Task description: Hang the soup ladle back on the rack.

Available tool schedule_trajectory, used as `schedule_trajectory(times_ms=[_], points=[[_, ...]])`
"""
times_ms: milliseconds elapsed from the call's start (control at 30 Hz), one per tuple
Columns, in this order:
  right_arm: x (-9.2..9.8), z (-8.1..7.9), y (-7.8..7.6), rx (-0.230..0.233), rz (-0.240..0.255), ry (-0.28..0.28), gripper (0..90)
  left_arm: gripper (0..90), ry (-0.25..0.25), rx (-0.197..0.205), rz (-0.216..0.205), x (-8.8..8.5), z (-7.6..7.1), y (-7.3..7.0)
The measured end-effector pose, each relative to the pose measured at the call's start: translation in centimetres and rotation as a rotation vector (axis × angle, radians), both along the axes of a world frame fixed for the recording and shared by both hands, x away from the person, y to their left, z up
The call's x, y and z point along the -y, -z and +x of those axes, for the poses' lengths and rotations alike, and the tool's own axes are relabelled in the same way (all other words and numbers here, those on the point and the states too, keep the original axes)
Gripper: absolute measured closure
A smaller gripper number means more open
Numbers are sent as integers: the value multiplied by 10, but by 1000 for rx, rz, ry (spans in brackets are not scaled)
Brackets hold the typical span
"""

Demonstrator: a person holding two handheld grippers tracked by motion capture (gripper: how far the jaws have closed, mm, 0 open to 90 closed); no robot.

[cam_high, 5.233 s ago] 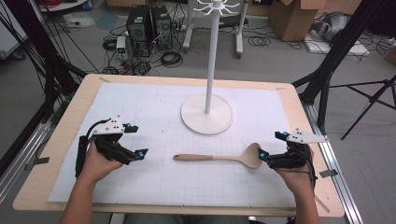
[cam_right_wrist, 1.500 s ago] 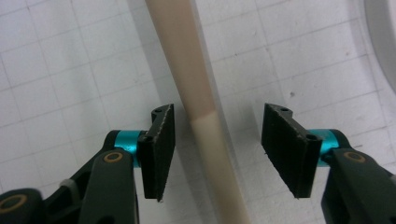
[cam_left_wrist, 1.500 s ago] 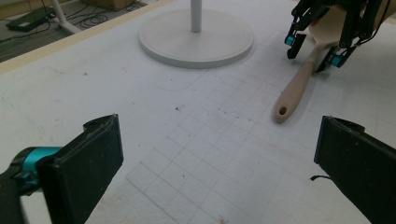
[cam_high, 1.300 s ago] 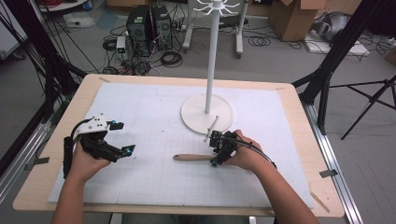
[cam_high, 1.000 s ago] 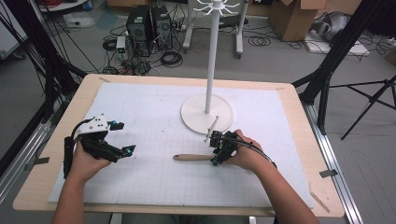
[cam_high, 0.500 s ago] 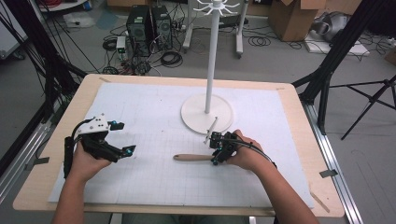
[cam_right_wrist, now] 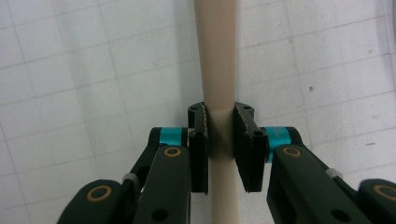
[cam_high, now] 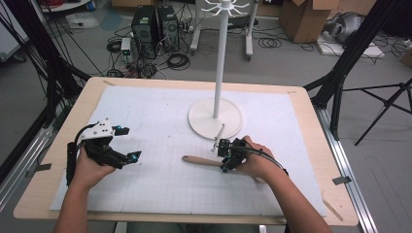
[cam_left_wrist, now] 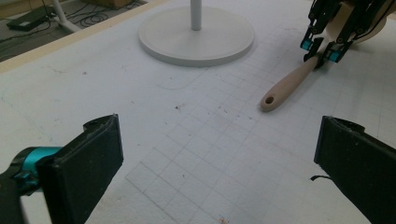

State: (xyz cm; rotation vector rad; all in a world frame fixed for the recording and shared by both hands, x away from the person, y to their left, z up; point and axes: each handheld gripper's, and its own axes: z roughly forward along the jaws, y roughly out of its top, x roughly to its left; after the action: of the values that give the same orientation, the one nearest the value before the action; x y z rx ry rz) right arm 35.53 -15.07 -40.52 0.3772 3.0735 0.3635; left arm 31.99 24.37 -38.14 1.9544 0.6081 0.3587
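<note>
A wooden spoon (cam_high: 199, 160) lies on the white gridded mat (cam_high: 160, 111), its handle end with a hole pointing left. My right gripper (cam_high: 226, 158) comes down on the handle from above and is shut on it. In the right gripper view both jaws press the sides of the spoon handle (cam_right_wrist: 215, 56) at the right gripper (cam_right_wrist: 220, 140). The hand hides the spoon's bowl. My left gripper (cam_high: 128, 143) rests at the mat's left, open and holding nothing. In the left gripper view the left gripper (cam_left_wrist: 219, 163) faces the spoon (cam_left_wrist: 287, 84) and the right gripper (cam_left_wrist: 320, 49).
A white stand with a round base (cam_high: 215, 118) and a tall pole (cam_high: 219, 63) is just behind the right gripper. A thin rod (cam_high: 217, 137) leans at the base's front edge. The wooden table rim (cam_high: 311, 126) borders the mat.
Since 5.2 s ago my right gripper moved from the spoon's bowl end leftward to the handle and shut on it. My left gripper shifted slightly left. Over the last second nothing moved.
</note>
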Motion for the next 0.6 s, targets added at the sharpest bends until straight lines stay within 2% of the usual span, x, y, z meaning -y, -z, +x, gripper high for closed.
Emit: schedule_trajectory(times_ms=[133, 200, 400, 600], points=[[1, 1, 0, -8, -1, 12, 779, 17, -2, -1, -5, 0, 0, 0], [4, 3, -1, -12, 19, 14, 779, 17, -3, 1, -5, -1, 0, 0], [18, 7, -14, -21, 131, 57, 779, 17, -6, 2, -6, -2, 0, -1], [31, 2, -30, 21, 208, 73, 779, 17, -7, 2, -6, -2, -1, -1]])
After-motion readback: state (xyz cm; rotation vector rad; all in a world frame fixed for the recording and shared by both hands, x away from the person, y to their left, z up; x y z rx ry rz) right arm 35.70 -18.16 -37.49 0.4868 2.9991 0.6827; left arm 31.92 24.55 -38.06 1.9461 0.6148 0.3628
